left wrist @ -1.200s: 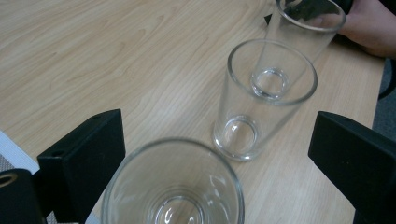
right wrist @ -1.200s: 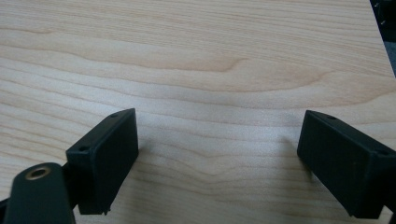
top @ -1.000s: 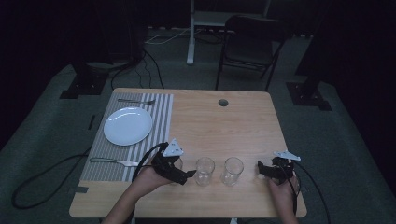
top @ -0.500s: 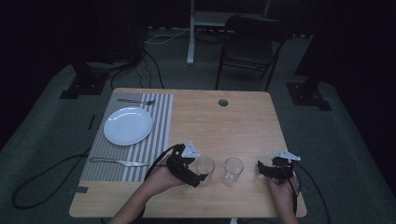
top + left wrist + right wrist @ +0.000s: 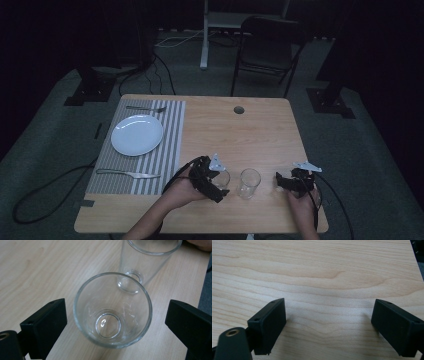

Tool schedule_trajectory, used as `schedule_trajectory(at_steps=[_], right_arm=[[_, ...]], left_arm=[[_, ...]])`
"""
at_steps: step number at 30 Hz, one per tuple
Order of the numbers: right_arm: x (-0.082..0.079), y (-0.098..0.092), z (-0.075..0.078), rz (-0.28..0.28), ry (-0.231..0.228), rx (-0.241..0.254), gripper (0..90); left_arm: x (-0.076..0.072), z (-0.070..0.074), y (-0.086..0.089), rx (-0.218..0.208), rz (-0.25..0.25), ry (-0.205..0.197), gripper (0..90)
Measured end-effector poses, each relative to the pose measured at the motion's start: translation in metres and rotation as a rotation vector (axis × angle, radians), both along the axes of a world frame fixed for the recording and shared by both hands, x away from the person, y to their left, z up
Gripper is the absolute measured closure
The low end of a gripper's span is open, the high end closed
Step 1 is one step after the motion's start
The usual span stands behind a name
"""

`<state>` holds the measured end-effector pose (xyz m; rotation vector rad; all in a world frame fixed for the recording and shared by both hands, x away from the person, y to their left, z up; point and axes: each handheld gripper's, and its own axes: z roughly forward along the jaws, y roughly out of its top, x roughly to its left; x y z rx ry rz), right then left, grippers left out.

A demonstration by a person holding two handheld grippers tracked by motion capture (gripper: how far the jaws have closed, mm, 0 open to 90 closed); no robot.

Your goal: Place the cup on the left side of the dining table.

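Two clear empty glasses stand upright near the table's front edge. My left gripper (image 5: 216,181) is open, and the left glass (image 5: 222,177) stands between its jaws. In the left gripper view the gripper (image 5: 117,322) has a jaw on either side of this glass (image 5: 112,312), with a gap to each, and the second glass (image 5: 147,262) stands just beyond. That second glass (image 5: 248,183) is to the right in the high view. My right gripper (image 5: 286,182) rests low at the front right, open (image 5: 327,322) over bare wood, with nothing between its jaws.
A striped placemat (image 5: 170,150) on the left holds a white plate (image 5: 137,135), with a fork (image 5: 146,108) at its far end and a knife (image 5: 127,174) at its near end. The wooden table (image 5: 250,135) has a cable hole (image 5: 239,109). A chair (image 5: 267,47) stands behind the table.
My left gripper has moved right along the front of the table until its open jaws came around the left glass. The right gripper has stayed put.
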<state>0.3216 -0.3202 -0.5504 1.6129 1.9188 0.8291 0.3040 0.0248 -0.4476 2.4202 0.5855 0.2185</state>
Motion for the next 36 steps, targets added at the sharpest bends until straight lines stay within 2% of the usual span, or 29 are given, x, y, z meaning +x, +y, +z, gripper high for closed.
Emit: schedule_trajectory(at_steps=[3,4,6,9,10,11,12,14,18,24,29,32,36], right_arm=[[0.0,0.0,0.0,0.0,0.0,0.0,12.1],[0.0,0.0,0.0,0.0,0.0,0.0,12.1],[0.0,0.0,0.0,0.001,-0.001,0.0,12.1],[0.0,0.0,0.0,0.0,0.0,0.0,12.1],[0.0,0.0,0.0,0.001,-0.001,-0.001,12.1],[0.0,0.0,0.0,0.0,0.0,0.0,12.1],[0.0,0.0,0.0,0.001,-0.001,-0.001,12.2],[0.0,0.0,0.0,0.001,0.0,-0.001,12.1],[0.0,0.0,0.0,0.001,-0.001,-0.001,12.1],[0.0,0.0,0.0,0.001,-0.001,-0.001,12.1],[0.0,0.0,0.0,0.001,-0.001,-0.001,12.1],[0.0,0.0,0.0,0.001,-0.001,0.0,12.1],[0.0,0.0,0.0,0.001,0.0,-0.001,12.2]], left_arm=[[0.001,-0.001,-0.005,0.037,0.0,0.009,4.4],[0.001,-0.001,-0.005,0.037,0.0,0.009,4.7],[0.003,0.0,-0.007,0.071,0.001,0.011,13.1],[0.004,0.0,-0.011,0.114,-0.002,0.01,17.8],[0.005,0.0,-0.013,0.124,-0.008,0.027,18.0],[0.005,-0.001,-0.015,0.149,-0.003,0.017,18.6],[0.006,-0.001,-0.016,0.159,0.0,0.012,26.9],[0.009,-0.001,-0.017,0.163,0.0,0.036,27.9],[0.011,0.0,-0.018,0.157,-0.002,0.052,28.8],[0.013,0.0,-0.017,0.137,-0.012,0.057,29.1],[0.013,0.0,-0.017,0.142,-0.03,0.063,29.2],[0.014,0.002,-0.016,0.141,-0.031,0.057,29.2],[0.017,0.007,-0.013,0.115,-0.014,0.054,29.2]])
